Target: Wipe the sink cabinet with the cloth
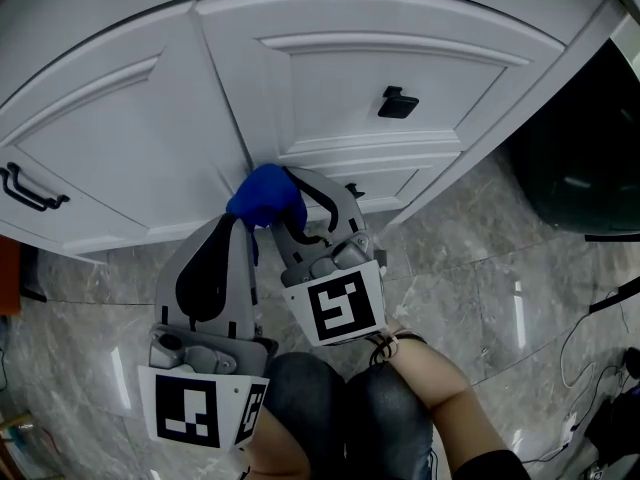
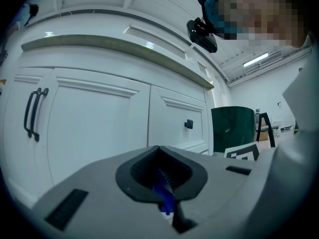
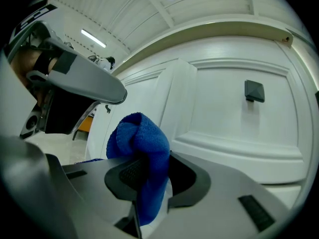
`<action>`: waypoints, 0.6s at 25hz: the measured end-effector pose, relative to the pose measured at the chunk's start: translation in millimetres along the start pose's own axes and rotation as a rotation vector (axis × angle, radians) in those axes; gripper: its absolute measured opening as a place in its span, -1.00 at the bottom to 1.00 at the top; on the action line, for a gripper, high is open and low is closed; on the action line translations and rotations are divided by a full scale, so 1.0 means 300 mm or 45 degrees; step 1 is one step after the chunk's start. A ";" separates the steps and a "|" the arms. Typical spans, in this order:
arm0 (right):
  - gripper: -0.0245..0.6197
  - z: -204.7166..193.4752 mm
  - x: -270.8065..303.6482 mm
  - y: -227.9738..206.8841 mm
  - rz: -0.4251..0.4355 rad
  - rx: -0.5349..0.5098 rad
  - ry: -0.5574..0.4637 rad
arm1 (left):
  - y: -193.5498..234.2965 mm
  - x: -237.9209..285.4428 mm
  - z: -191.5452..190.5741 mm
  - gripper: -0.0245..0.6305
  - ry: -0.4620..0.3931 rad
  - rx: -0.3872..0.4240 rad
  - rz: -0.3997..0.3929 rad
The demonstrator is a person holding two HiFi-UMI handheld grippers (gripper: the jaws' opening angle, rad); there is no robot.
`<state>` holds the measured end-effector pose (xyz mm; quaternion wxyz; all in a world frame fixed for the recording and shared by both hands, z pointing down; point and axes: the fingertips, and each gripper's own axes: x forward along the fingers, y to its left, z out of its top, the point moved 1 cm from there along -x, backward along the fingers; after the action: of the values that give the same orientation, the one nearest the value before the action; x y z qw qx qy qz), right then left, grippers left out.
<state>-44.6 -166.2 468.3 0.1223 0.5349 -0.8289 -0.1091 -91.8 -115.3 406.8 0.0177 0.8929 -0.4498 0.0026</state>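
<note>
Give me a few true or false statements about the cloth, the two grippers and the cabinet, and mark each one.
1. The cloth is blue. True.
2. The right gripper is clamped on the cloth. True.
3. The cabinet doors are dark brown. False: they are white.
4. The cloth is spread out flat. False: it is bunched up, held in front of the cabinet's lower edge.
5. The left gripper is wide open and empty. False: its jaws are closed on a thin strip of the blue cloth.
6. One cabinet panel has a small black knob. True.
</note>
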 end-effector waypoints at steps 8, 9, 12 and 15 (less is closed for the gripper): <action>-0.57 -0.009 -0.021 -0.036 -0.041 0.021 0.001 | -0.009 -0.005 0.010 -0.93 -0.014 0.004 -0.007; -0.57 -0.011 -0.024 -0.042 -0.047 0.024 0.001 | -0.011 -0.005 0.011 -0.93 -0.015 0.005 -0.009; -0.57 -0.016 -0.033 -0.057 -0.064 0.029 0.007 | -0.015 -0.003 0.011 -0.93 -0.015 0.004 -0.015; -0.57 -0.019 -0.039 -0.067 -0.078 0.026 0.009 | -0.016 -0.003 0.010 -0.93 -0.017 0.000 -0.016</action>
<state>-20.7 -163.9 466.4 0.1164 0.5618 -0.8126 -0.1024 -88.6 -111.9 403.6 0.0147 0.8958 -0.4443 -0.0036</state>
